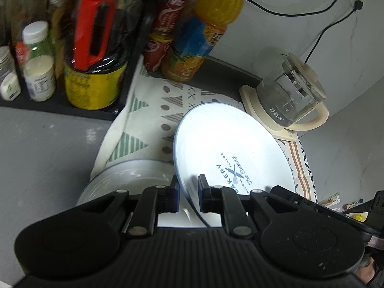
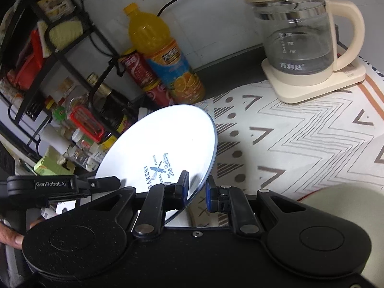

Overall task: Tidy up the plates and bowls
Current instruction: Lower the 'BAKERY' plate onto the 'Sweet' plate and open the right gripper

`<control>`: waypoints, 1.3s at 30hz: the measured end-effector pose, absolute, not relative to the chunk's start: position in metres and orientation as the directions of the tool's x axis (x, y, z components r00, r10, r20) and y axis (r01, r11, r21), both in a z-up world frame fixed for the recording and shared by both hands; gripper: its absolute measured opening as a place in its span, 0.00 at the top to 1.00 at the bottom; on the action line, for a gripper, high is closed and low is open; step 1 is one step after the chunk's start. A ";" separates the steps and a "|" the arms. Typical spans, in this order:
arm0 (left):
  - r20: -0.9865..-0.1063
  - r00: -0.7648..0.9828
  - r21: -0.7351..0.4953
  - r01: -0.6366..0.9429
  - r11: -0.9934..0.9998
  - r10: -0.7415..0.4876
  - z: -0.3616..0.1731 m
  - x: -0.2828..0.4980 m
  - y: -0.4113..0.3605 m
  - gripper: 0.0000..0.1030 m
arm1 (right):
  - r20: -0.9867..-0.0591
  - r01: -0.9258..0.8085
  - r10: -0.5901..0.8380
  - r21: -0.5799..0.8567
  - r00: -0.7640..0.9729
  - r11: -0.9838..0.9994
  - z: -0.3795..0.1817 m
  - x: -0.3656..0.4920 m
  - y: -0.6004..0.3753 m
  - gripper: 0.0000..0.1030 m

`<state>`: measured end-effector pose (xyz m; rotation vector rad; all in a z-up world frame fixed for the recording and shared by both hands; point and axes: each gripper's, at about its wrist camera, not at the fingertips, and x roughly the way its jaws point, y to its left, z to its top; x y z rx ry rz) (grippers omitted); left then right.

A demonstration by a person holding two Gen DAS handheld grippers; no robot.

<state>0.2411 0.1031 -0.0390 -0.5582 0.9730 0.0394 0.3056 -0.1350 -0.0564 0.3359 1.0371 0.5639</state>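
Note:
A white plate (image 1: 228,144) with a thin blue rim and a blue "BAKERY" print hangs tilted above the patterned cloth. My left gripper (image 1: 189,187) is shut on its near rim. My right gripper (image 2: 197,182) is shut on the rim of the same plate (image 2: 163,139) from the other side. In the right wrist view the left gripper's body (image 2: 62,184) shows at the plate's left edge. A stack of white dishes (image 1: 124,177) sits below the plate, left of my left gripper. A pale dish with a red rim (image 2: 348,206) lies at the lower right.
A glass kettle (image 2: 300,36) on a cream base stands at the back right on the cloth (image 2: 300,144). An orange juice bottle (image 2: 158,50) and red cans (image 2: 139,72) stand by the wall. A black rack (image 1: 60,72) full of bottles is on the left. A person's hand (image 2: 9,235) shows at the left edge.

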 end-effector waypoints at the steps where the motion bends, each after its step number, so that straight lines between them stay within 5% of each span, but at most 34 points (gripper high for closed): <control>1: -0.793 0.571 -0.432 -0.279 0.858 -0.214 -0.040 0.237 0.106 0.88 | -0.714 -0.285 0.586 0.511 0.384 0.811 -0.056 0.302 -0.132 0.86; 39: -0.887 0.388 -0.410 -0.413 0.813 -0.250 -0.100 0.178 0.118 0.87 | -0.846 -0.354 0.471 0.372 0.250 0.858 -0.075 0.236 -0.087 0.85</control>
